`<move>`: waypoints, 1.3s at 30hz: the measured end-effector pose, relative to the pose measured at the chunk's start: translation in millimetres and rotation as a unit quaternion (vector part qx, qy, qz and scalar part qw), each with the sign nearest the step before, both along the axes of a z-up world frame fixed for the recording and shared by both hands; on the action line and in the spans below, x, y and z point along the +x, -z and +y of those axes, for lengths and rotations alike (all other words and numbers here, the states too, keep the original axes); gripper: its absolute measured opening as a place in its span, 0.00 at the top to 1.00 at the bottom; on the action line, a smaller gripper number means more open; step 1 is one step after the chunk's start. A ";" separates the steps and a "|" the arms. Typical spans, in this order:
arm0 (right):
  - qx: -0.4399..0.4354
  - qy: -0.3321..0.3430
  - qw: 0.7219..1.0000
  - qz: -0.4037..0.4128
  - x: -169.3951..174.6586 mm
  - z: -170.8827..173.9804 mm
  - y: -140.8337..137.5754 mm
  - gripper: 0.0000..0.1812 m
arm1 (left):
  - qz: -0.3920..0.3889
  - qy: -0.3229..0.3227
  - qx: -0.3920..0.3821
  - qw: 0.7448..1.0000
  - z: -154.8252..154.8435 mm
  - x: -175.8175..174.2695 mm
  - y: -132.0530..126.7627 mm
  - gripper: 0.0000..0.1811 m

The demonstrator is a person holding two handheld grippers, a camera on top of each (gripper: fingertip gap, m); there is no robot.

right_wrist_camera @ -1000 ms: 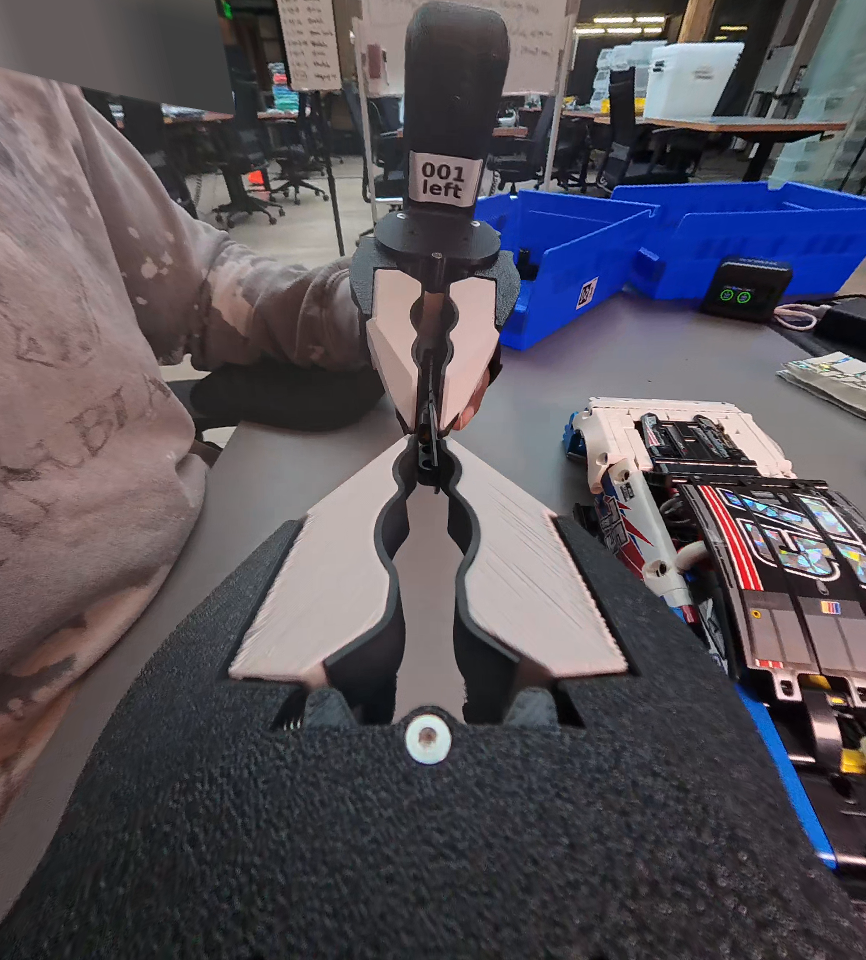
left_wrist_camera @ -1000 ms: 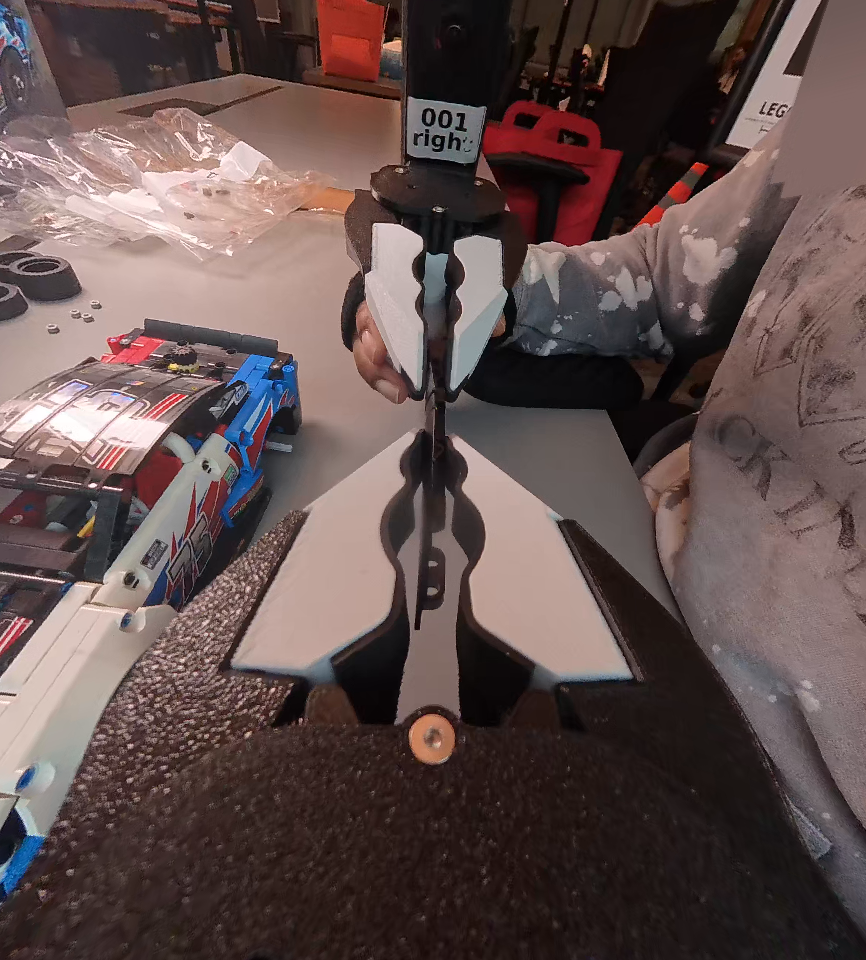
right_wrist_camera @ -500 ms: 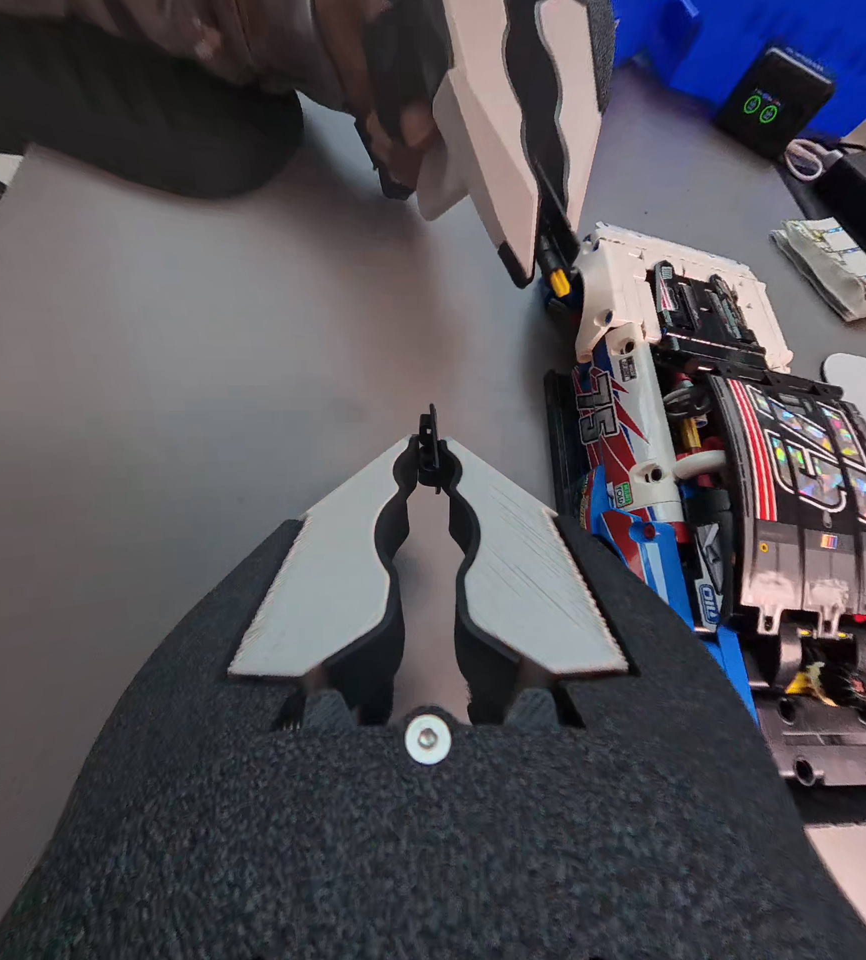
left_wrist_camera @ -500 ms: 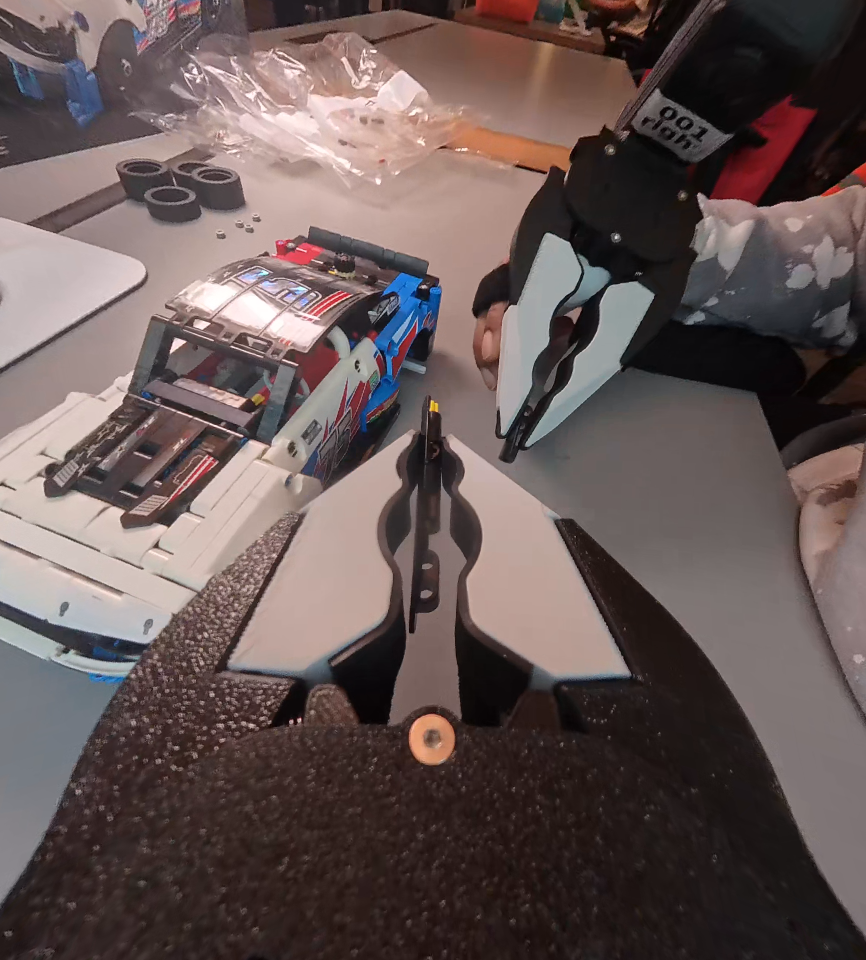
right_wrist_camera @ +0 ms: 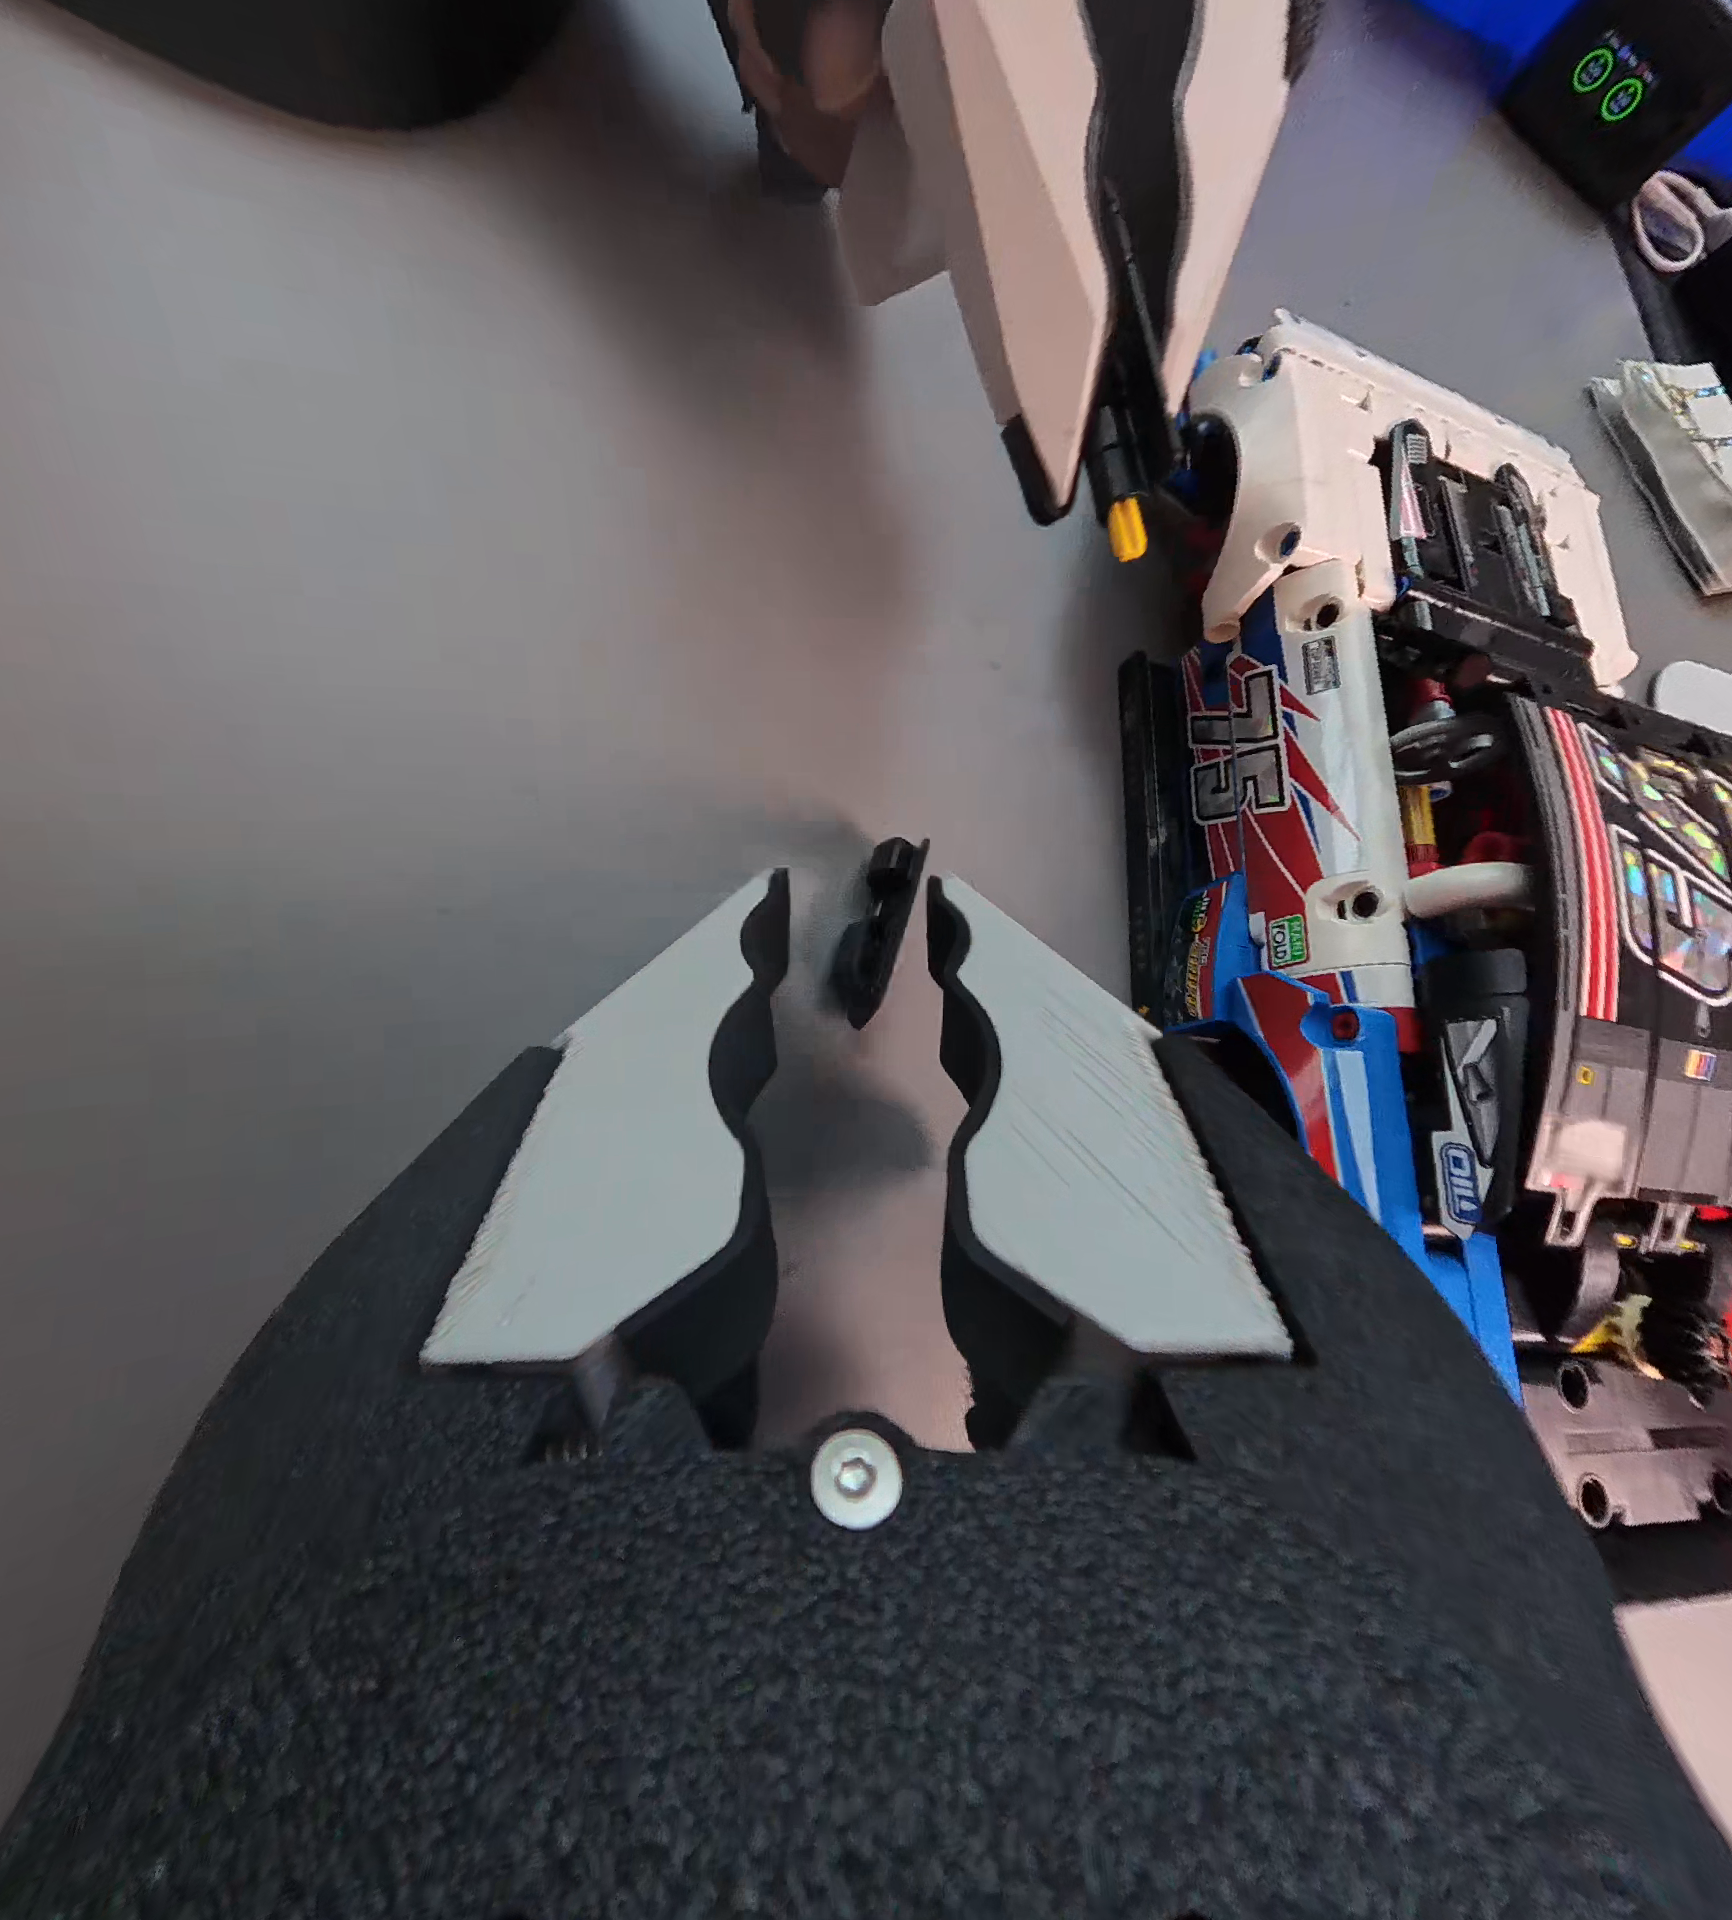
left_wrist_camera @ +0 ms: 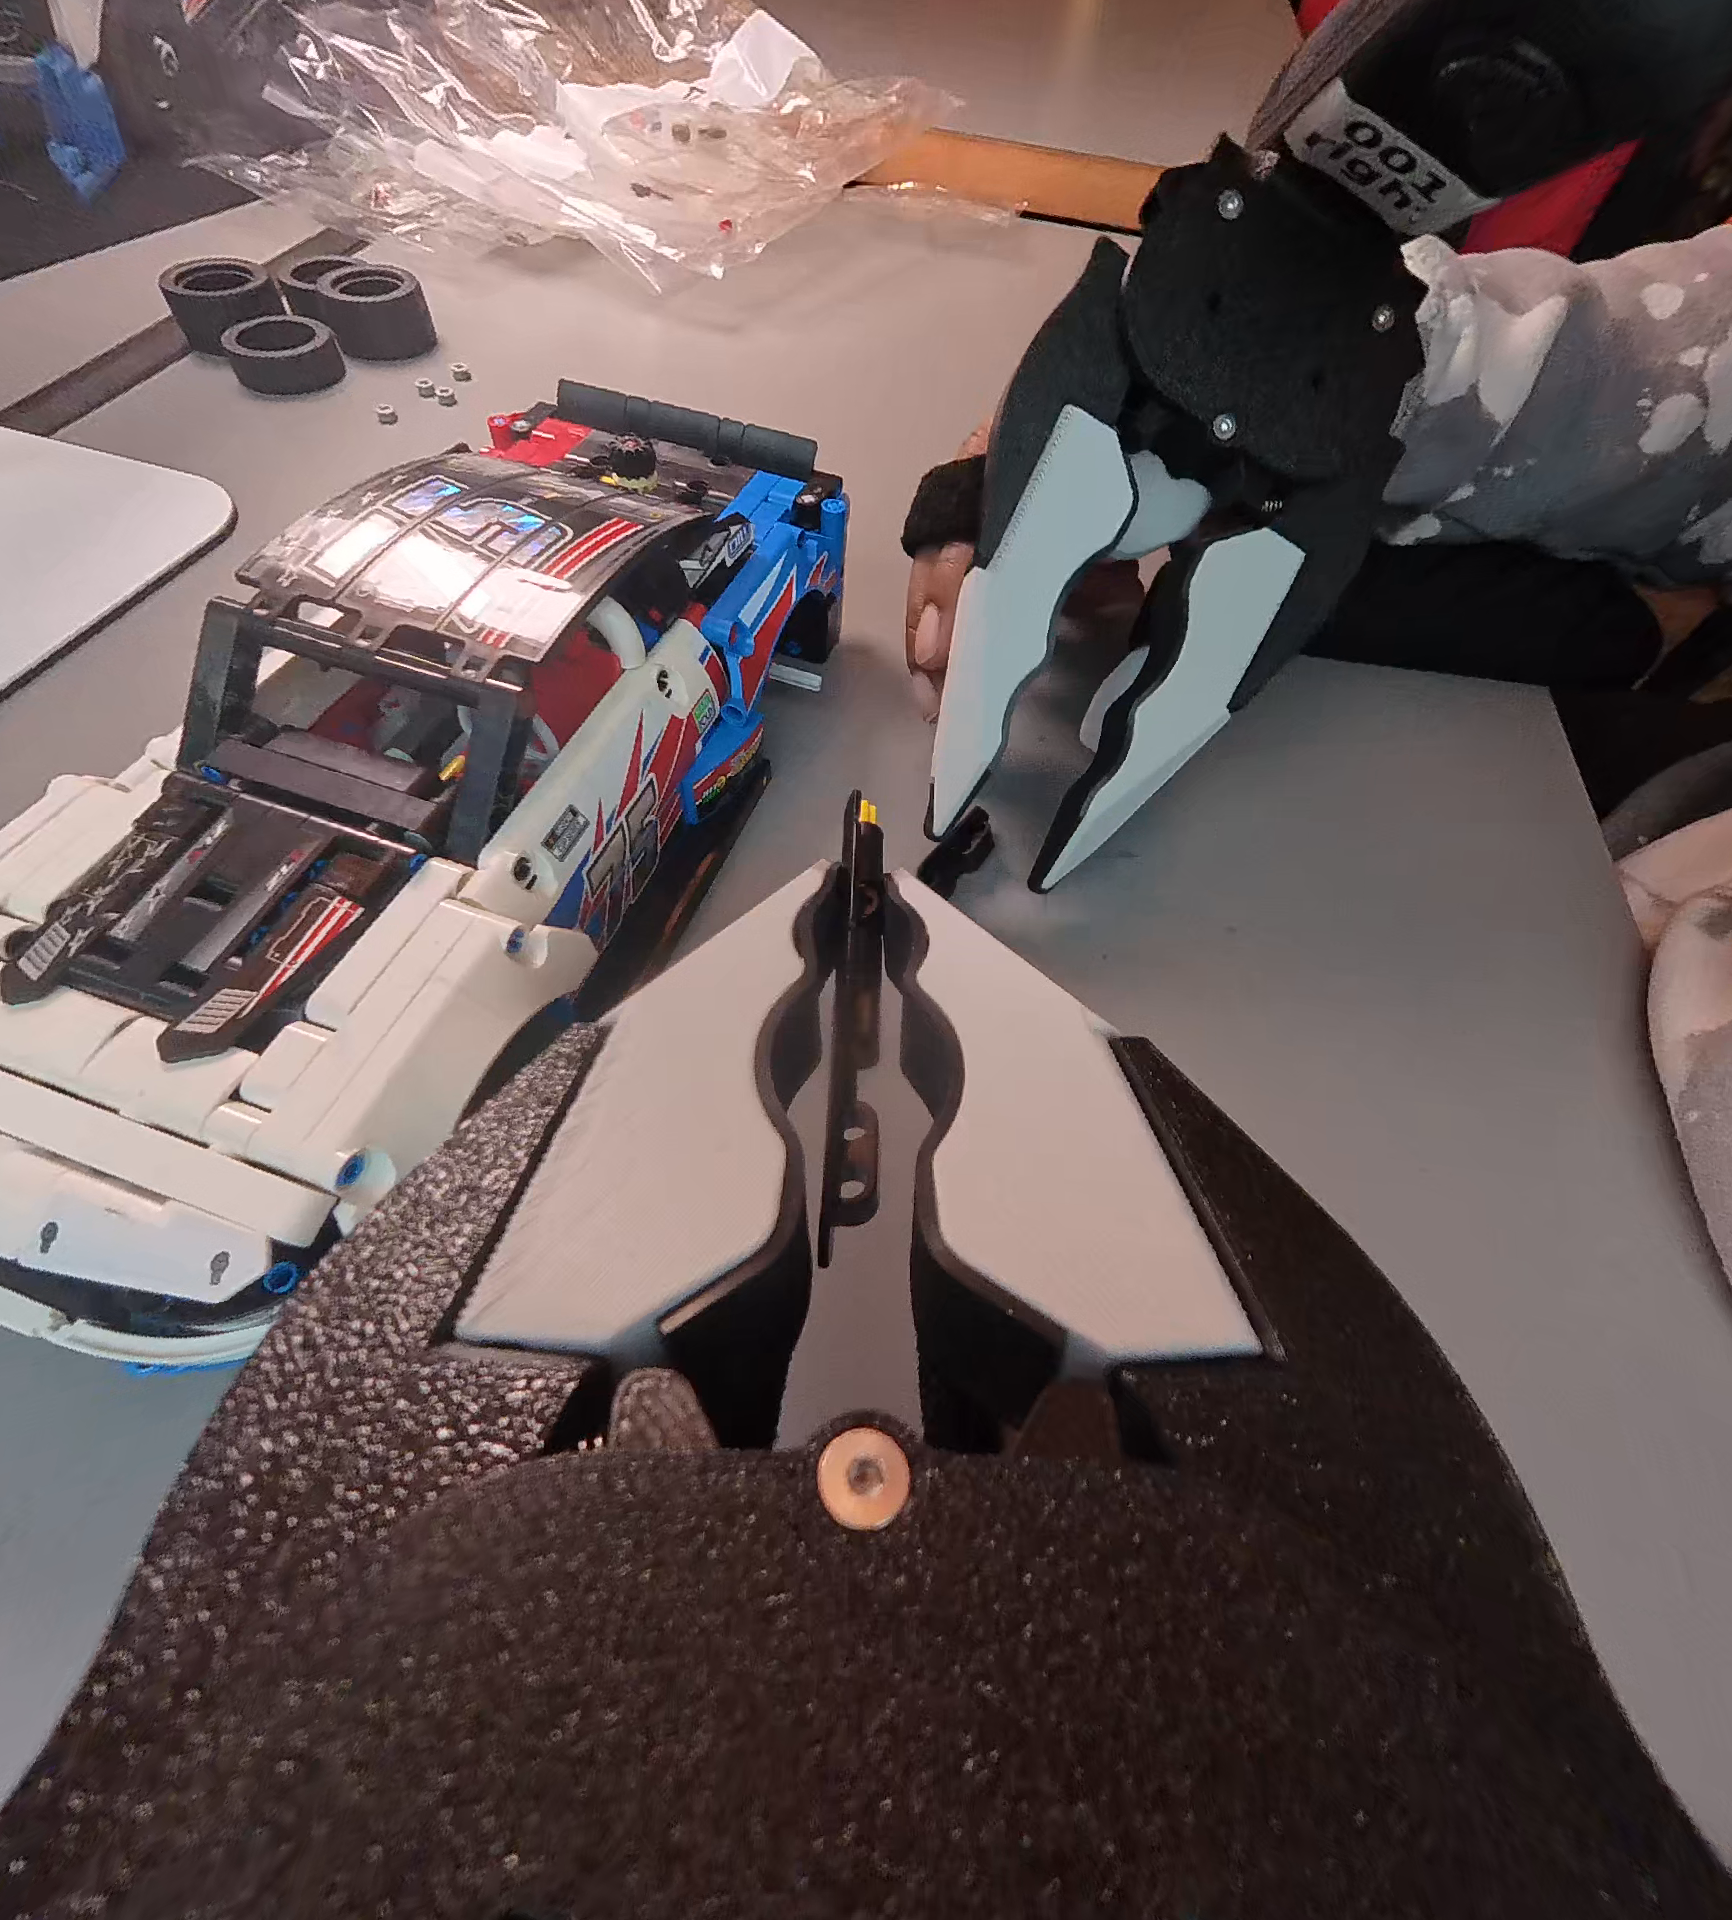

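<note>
My left gripper (left_wrist_camera: 860, 883) is shut on a thin flat black part (left_wrist_camera: 849, 1039) with a yellow pin at its tip, held just above the grey table beside the toy car (left_wrist_camera: 374, 779). My right gripper (right_wrist_camera: 856, 881) is open. A small black piece (right_wrist_camera: 877, 935) lies on the table between its fingertips. In the left wrist view the right gripper (left_wrist_camera: 989, 857) stands tips-down over that piece (left_wrist_camera: 957, 844). In the right wrist view the left gripper (right_wrist_camera: 1111, 457) hangs by the car's (right_wrist_camera: 1361, 831) white front end, the yellow pin (right_wrist_camera: 1124, 530) pointing down.
Three black tyres (left_wrist_camera: 290, 312), small nuts (left_wrist_camera: 436, 390) and a clear plastic bag (left_wrist_camera: 581, 125) lie beyond the car. A white pad (left_wrist_camera: 31, 540) is at the left. A black device with green lights (right_wrist_camera: 1620, 94) and a booklet (right_wrist_camera: 1693, 468) lie far right. A person's sleeve (left_wrist_camera: 1620, 416) rests at the table edge. Across from one pair of fingers to the other is roughly 7 centimetres.
Both grippers came down from facing each other in the air to the table. The right gripper opened and let the small black piece go onto the table. The left stays shut on its part.
</note>
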State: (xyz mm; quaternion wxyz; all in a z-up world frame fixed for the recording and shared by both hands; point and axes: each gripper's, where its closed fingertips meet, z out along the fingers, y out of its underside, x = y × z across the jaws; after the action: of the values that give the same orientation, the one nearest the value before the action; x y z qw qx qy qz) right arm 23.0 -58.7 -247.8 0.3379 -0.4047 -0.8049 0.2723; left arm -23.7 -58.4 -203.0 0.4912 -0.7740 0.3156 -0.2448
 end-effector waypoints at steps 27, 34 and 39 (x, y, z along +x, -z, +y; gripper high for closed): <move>-0.210 -0.054 0.970 0.111 -4.9 -35.5 -72.5 0.97 | -0.027 0.136 0.031 0.990 -36.7 47.1 -21.0 0.97; -0.216 -0.052 0.966 0.136 -3.8 -32.6 -87.5 1.00 | -0.038 0.127 0.056 0.990 -36.7 41.9 -37.0 0.97; -0.216 -0.004 0.968 0.125 3.6 -4.2 -72.5 1.00 | -0.111 0.078 0.073 0.988 -28.3 1.8 -65.9 0.97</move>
State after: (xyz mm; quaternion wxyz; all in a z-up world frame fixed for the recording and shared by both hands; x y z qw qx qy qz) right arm 26.6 -62.9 -175.4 0.3387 -0.4277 -0.6800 0.4898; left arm -21.9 -86.7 -137.1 0.5582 -0.6770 0.3353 -0.3431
